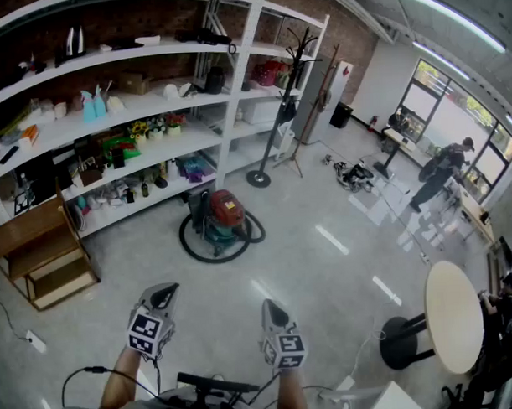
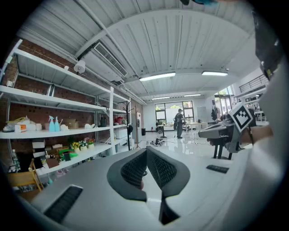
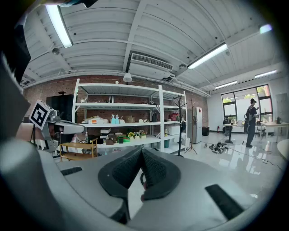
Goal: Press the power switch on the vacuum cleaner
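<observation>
At the far left a low wooden stand (image 1: 41,253) sits on the floor against the long white shelving (image 1: 153,144), whose 3 tiers are crowded with bottles, boxes and small plants. Near the bottom edge, the left gripper (image 1: 163,293) is held out in a hand, its marker cube facing up. In the left gripper view its 2 dark ribbed jaws are pressed together at the tips, with nothing between them (image 2: 146,153). The vacuum cleaner (image 1: 220,219), a red and teal canister ringed by its black hose, stands on the pale floor just in front of the shelving, farther off and between the 2 grippers, well apart from both. The right gripper (image 1: 272,309) is level with the left one; its jaws are likewise closed tip to tip on nothing (image 3: 141,154). Farther right stands a black coat stand (image 1: 279,98). A round table (image 1: 454,317) is near the right edge, and a person (image 1: 439,172) stands by the far windows.
</observation>
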`<state>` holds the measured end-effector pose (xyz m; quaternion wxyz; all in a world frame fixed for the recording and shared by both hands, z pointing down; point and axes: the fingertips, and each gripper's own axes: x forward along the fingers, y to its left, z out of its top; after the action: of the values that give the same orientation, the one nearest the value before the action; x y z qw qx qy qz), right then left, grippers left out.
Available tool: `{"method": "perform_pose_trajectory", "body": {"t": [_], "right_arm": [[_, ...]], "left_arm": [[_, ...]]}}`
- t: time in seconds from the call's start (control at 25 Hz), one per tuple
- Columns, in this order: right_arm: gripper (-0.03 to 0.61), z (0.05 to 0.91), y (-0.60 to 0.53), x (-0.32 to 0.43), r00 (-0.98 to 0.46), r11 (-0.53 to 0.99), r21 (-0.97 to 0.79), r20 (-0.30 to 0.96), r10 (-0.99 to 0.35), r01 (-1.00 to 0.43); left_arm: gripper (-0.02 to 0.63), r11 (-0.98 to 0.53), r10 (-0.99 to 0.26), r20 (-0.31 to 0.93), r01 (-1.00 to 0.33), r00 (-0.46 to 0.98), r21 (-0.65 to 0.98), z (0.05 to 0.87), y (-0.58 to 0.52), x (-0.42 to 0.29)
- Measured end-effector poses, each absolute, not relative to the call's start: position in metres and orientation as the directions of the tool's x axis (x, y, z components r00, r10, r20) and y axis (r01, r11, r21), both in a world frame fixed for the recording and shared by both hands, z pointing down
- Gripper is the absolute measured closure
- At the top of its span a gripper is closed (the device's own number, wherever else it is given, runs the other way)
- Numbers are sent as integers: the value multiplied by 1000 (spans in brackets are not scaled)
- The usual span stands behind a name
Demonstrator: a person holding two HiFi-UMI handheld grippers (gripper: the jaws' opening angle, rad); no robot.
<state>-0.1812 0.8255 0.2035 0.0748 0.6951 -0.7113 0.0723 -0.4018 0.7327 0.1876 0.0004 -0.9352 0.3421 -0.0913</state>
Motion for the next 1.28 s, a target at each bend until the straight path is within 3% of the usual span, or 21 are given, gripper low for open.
{"method": "perform_pose_trajectory", "body": {"t": [1.28], "right_arm": [[566,224,815,-108,-81,68,-80,178,-981,-994]], "left_arm": [[607,-748,-661,204,-658,722,-92,206,727,-312]]}}
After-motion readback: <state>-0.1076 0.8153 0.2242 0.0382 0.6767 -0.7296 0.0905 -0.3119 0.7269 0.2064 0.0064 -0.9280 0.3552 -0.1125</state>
